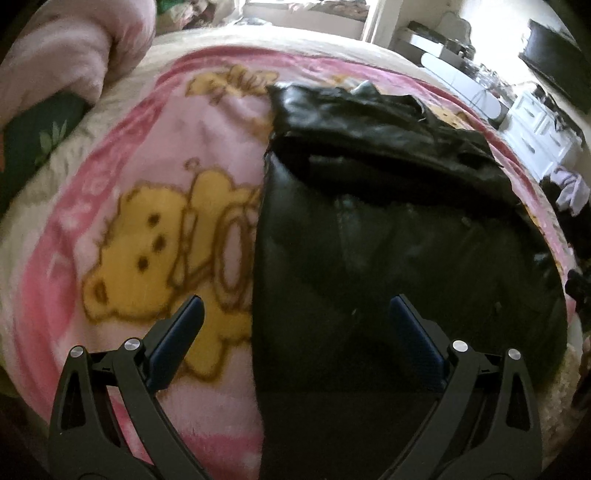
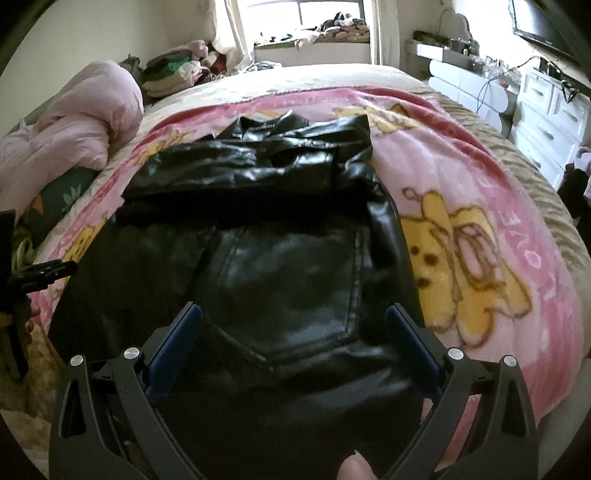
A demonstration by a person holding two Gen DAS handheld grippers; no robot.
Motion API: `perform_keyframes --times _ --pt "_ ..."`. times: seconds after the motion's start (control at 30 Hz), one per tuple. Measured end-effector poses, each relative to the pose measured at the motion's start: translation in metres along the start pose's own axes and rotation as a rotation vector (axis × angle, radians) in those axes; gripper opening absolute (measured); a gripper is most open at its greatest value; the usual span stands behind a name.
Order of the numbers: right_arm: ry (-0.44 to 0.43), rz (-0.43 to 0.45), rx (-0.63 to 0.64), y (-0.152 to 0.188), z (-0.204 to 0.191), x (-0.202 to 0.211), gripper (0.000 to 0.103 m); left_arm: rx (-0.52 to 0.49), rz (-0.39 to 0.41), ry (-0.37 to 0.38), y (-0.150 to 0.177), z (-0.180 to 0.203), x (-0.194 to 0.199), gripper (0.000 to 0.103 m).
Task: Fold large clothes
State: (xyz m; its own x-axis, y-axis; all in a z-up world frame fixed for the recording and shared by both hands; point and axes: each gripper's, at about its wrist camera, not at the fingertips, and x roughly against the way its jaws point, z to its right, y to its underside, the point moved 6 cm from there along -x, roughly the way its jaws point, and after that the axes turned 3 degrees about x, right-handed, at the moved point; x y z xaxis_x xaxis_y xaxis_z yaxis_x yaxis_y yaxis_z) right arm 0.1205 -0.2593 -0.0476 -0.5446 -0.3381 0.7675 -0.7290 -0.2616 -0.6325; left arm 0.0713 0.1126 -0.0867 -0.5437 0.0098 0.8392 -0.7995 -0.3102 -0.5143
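A black leather jacket (image 1: 388, 229) lies flat on a pink bear-print blanket (image 1: 155, 229) on the bed, its sleeves folded across the upper part. My left gripper (image 1: 295, 314) is open and empty above the jacket's left edge, one finger over the blanket, one over the leather. In the right wrist view the jacket (image 2: 280, 266) fills the middle, a stitched pocket showing. My right gripper (image 2: 293, 321) is open and empty above the jacket's lower part. The left gripper's body (image 2: 40, 275) shows at the left edge.
A rolled pink duvet (image 2: 74, 125) lies at the left of the bed. Piled clothes (image 2: 177, 70) sit at the bed's far corner by the window. White drawers (image 2: 546, 110) and a wall TV (image 2: 543, 22) stand to the right.
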Motion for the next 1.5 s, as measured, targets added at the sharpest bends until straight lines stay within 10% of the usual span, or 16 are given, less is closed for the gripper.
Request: perform_keyframes --times 0.37,0.63,0.93,1.1,1.27,1.5 --pt "-0.018 -0.069 -0.033 0.03 0.023 0.003 0.098 0.09 -0.048 0.159 0.035 -0.014 0.0 0.094" --pt "-0.014 -0.099 -0.037 0.045 0.037 0.013 0.098 0.084 -0.092 0.231 0.055 -0.004 0.002 0.057" --pt "-0.079 -0.197 -0.035 0.069 0.047 0.008 0.097 0.101 -0.134 0.248 0.07 -0.001 0.005 0.055" --pt "-0.143 -0.241 -0.016 0.077 0.045 -0.007 0.076 0.108 -0.135 0.248 0.07 -0.001 -0.003 0.055" --pt "-0.135 -0.209 -0.004 0.078 0.045 0.004 0.023 0.072 -0.111 0.214 0.069 0.003 0.002 0.033" --pt "-0.245 -0.13 -0.002 0.075 0.038 0.038 0.011 0.101 -0.022 0.32 0.053 0.005 0.044 0.006"
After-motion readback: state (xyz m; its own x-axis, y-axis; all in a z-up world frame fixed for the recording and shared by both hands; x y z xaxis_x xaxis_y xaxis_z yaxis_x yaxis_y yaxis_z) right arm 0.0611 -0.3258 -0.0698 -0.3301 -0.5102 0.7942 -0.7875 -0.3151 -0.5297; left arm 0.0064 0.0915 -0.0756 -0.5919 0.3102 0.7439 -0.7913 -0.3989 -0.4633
